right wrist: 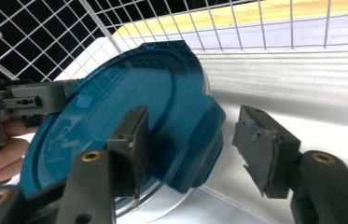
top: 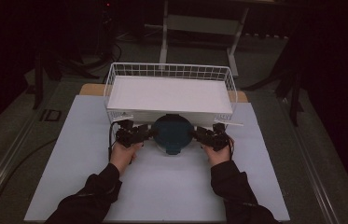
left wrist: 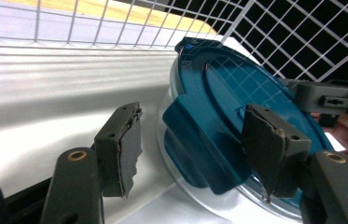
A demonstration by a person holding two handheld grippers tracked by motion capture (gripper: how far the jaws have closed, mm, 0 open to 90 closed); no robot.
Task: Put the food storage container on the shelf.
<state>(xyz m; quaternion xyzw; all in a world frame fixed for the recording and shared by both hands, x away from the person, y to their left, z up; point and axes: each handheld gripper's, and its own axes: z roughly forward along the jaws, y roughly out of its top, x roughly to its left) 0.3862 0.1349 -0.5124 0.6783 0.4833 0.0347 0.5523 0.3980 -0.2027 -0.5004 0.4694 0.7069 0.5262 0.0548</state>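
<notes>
A round container with a blue lid (top: 172, 132) is seen at the near edge of a white wire basket (top: 115, 74), which stands on a white mat (top: 171, 186). The container is flanked by the left gripper (top: 146, 133) and right gripper (top: 197, 133). Each gripper's jaws are spread apart around a lid tab, clamped on nothing. A white box (top: 171, 95) sits just behind, blocking the far side.

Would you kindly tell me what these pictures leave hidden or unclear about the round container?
- Contents of the round container: all views, covered by its blue lid.
- Its underside: high view, hidden by the lid.
- Whether the left gripper and right gripper touch it: high view, too dark and small.
- Wire basket interior: white liner covers it.
</notes>
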